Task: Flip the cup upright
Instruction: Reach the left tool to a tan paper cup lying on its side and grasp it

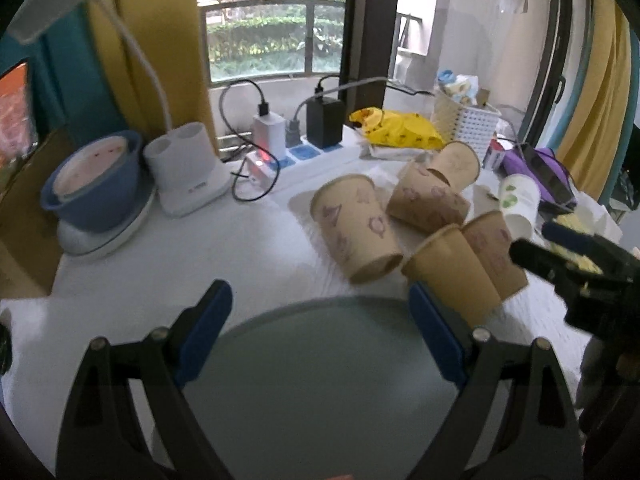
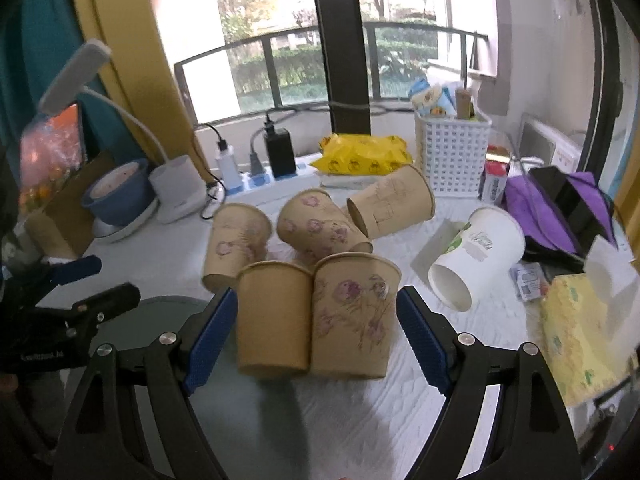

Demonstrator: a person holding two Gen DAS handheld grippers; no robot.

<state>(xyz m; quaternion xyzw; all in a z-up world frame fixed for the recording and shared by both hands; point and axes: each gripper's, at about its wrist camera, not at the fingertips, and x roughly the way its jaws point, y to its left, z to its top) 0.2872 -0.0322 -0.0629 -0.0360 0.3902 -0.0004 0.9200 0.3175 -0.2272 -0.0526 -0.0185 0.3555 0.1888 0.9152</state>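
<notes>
Several brown paper cups lie tipped on the white table. In the right wrist view a plain brown cup (image 2: 274, 316) and a flower-printed cup (image 2: 352, 316) lie side by side, mouths away from me, between the blue pads of my open right gripper (image 2: 316, 332), which touches neither. More brown cups (image 2: 236, 244) (image 2: 316, 228) (image 2: 392, 200) and a white cup (image 2: 476, 252) lie behind. My left gripper (image 1: 320, 328) is open and empty over a grey round plate (image 1: 320, 368), with the plain cup (image 1: 452, 276) just beyond its right pad.
A blue bowl (image 1: 96, 184), white lamp base (image 1: 188, 172) and power strip with chargers (image 1: 296, 136) stand at the back left. A yellow bag (image 2: 360, 156), white basket (image 2: 452, 152), purple cloth with phone (image 2: 560, 204) and yellow tissue pack (image 2: 580, 328) crowd the right.
</notes>
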